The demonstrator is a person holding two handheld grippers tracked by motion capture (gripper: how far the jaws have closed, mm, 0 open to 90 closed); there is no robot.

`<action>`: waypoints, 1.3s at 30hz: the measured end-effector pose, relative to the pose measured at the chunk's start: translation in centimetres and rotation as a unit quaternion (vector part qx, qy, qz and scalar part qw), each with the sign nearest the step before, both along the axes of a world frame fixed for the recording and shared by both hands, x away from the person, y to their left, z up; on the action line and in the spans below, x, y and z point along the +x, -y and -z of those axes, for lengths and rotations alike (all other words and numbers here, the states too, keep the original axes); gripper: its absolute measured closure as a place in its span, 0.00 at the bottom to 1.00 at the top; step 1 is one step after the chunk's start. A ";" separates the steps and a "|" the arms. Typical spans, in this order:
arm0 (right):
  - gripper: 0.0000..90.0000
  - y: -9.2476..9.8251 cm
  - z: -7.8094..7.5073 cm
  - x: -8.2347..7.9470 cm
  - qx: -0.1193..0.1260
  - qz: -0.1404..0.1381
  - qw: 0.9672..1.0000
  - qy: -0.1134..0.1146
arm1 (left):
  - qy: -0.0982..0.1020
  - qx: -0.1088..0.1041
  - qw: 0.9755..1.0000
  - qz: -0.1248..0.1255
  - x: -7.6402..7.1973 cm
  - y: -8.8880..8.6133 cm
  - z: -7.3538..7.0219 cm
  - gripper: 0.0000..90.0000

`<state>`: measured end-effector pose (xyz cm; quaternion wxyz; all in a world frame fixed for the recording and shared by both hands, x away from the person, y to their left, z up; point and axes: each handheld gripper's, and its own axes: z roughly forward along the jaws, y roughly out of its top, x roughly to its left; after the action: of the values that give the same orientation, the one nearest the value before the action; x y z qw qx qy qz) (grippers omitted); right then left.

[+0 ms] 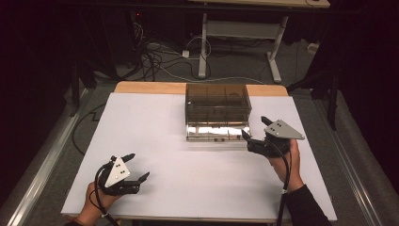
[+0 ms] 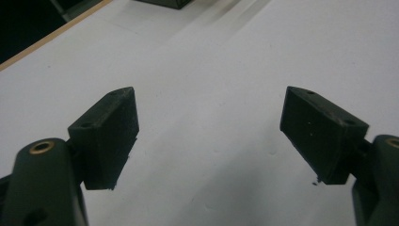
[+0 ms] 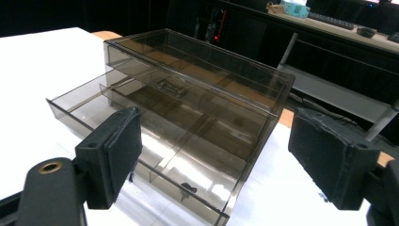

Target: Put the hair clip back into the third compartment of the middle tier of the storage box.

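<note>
- The smoked clear plastic drawer box sits toward the far edge of the white tabletop, its lower drawer pulled out toward the person.
- By my judgement the box is light, rigid and brittle: thin hard walls, glossy and slick, likely to slide on the smooth tabletop if pushed on one corner, and apt to crack or scuff under a hard squeeze.
- The best hold looks to be the drawer's front wall near its middle, pinched over the rim, or a flat push square on that front; the small dark knob on the front is another option, though tiny for padded jaws.
- Inside the drawer, thin dividers make several compartments; a small dark object lies in one at the back, too indistinct to identify.
- The right tongs hover just beside the drawer's front right corner, jaws spread wide and holding nothing.
- The left tongs rest well apart from the box, near the tabletop's front left, also wide open and empty; their black pads look matte and slightly rough.
</note>
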<state>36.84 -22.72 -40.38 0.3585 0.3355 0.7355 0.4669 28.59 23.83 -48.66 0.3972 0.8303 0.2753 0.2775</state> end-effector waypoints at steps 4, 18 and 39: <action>0.19 -0.1 0.0 -0.4 -0.007 -0.002 1.000 0.001 | 0.001 -0.002 1.000 0.001 0.0 0.0 0.0 0.21; 0.18 -0.1 0.5 -2.0 -0.030 -0.005 1.000 0.009 | 0.001 -0.002 1.000 0.002 0.0 0.1 0.0 0.21; 0.18 0.4 1.0 -3.9 -0.049 -0.009 0.999 0.015 | 0.004 -0.002 1.000 0.009 -0.2 0.1 0.0 0.21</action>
<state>32.93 -23.09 -41.41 0.3810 0.3042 0.7550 0.4385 28.44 23.74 -48.67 0.4027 0.8305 0.2671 0.2769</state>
